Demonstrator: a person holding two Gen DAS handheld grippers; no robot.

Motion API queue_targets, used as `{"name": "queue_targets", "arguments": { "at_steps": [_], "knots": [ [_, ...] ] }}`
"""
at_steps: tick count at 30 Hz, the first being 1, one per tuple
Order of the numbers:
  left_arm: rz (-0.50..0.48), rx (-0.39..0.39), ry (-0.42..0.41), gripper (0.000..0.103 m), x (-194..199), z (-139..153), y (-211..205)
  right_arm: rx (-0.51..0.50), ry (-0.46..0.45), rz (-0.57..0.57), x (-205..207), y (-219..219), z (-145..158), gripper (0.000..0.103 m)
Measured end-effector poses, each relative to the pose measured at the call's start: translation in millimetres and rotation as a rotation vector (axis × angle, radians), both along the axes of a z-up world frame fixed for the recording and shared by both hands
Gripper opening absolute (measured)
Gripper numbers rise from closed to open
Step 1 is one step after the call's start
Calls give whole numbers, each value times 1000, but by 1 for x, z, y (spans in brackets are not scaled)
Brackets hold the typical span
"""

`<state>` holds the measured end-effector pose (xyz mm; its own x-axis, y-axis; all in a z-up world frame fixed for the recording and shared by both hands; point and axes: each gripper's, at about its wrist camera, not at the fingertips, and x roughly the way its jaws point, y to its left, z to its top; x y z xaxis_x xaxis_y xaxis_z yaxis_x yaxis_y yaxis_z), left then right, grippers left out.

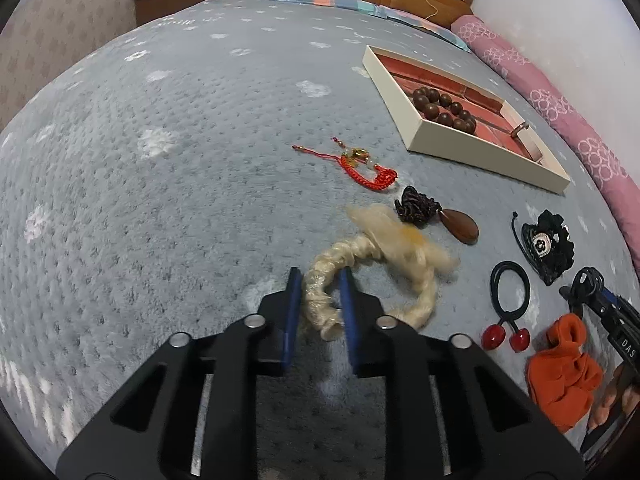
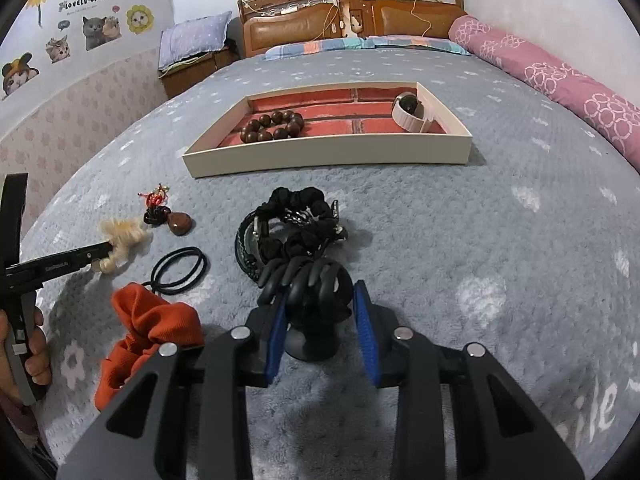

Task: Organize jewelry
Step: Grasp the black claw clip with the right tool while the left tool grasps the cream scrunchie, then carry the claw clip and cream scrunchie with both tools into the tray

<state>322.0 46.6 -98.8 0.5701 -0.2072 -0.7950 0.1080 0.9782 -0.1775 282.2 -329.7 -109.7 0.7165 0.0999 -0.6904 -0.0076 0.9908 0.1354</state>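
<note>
My left gripper [image 1: 320, 280] is shut on a cream scrunchie [image 1: 372, 264], its loop pinched between the blue pads; the scrunchie also shows in the right wrist view [image 2: 120, 246]. My right gripper [image 2: 320, 300] is shut on a black claw hair clip [image 2: 308, 284] just above the bedspread. A cream tray [image 2: 328, 156] with a brick-pattern floor lies ahead, holding a brown bead bracelet [image 2: 272, 126] and a white-strapped watch [image 2: 408, 114]. The tray [image 1: 416, 136] shows at upper right in the left wrist view.
On the grey bedspread [image 1: 160, 200] lie a red cord bracelet [image 1: 360, 164], a brown pendant [image 1: 440, 216], a black hair tie with red cherries [image 1: 508, 304], an orange scrunchie [image 2: 148, 332] and a black scrunchie pile [image 2: 296, 224]. A pink bolster [image 2: 560, 80] lines the right.
</note>
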Motion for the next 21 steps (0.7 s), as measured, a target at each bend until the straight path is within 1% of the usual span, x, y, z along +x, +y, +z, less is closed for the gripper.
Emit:
{"name": "queue_targets", "arguments": {
  "at_steps": [6, 11, 21],
  "knots": [
    [2, 14, -7, 10, -1, 0, -1, 0, -14, -3, -3, -1, 2, 32],
    [10, 10, -13, 7, -3, 3, 1, 6, -19, -11, -3, -8, 5, 32],
    [5, 28, -78, 7, -12, 34, -1, 4, -45, -26, -1, -26, 17, 32]
  ]
}}
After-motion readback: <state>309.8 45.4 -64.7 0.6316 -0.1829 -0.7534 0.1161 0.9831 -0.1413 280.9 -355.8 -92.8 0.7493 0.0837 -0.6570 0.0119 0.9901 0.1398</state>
